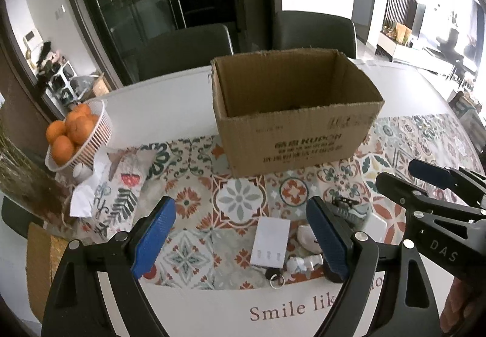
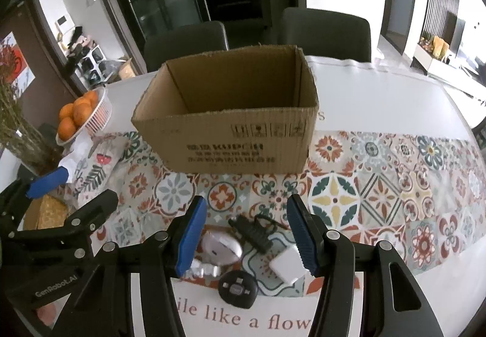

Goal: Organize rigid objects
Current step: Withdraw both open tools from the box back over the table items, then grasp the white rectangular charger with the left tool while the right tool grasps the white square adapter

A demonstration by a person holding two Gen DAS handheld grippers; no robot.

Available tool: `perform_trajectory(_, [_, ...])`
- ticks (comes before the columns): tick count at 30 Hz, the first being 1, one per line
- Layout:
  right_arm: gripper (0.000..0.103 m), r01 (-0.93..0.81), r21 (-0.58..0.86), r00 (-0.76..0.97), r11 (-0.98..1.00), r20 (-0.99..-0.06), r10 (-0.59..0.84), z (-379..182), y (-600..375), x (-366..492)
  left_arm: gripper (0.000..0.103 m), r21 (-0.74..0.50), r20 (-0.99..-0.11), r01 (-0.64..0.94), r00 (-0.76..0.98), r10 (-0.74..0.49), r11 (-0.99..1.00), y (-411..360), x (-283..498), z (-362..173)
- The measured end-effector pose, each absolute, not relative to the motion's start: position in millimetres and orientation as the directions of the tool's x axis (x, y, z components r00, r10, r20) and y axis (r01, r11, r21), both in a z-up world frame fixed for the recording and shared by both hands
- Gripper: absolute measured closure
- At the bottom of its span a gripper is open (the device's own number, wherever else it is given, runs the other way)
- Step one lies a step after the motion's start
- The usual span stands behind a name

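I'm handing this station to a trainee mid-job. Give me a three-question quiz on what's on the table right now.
1. True or false: the cardboard box stands open at the top.
2. What fills the white basket at the table's left edge?
A. lemons
B. oranges
C. eggs
3. Fill in: the small white charger block lies between the fingers of the ___ claw.

Key:
1. True.
2. B; the oranges are heaped in it.
3. Right; the right claw is open over the block without pressing on it, and the left claw is open over a flat white card.

One cardboard box [image 2: 224, 136], two chairs [image 2: 185, 42], one basket [image 1: 97, 136]
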State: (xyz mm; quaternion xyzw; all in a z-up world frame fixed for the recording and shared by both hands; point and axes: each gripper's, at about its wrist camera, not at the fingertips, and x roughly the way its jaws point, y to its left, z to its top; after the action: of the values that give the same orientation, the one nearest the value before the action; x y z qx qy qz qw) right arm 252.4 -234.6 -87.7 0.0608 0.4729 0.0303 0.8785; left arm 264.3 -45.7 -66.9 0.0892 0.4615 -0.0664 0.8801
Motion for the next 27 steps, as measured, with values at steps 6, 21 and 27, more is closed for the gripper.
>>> perform_trajectory(6, [0.047,0.014,0.142,0.529,0.990,-0.841,0.114,-102.3,-234.2,243.6,0.015,0.102,-0.834,0.203,0.551,-0.028,0.974,-45.9,256.8,-79.5])
perform_trajectory(21, [0.047,0.086,0.179,0.526,0.980,-0.844,0.108,-128.1,-241.3,218.1,0.015,0.081,-0.867,0.244,0.496,-0.052,0.966,-48.3,242.5,-114.2])
perform_trajectory(27, [0.047,0.110,0.175,0.532,0.978,-0.842,0.091,-139.6,-242.5,209.4,0.015,0.062,-0.882,0.262,0.466,-0.070,0.963,-49.0,238.3,-130.4])
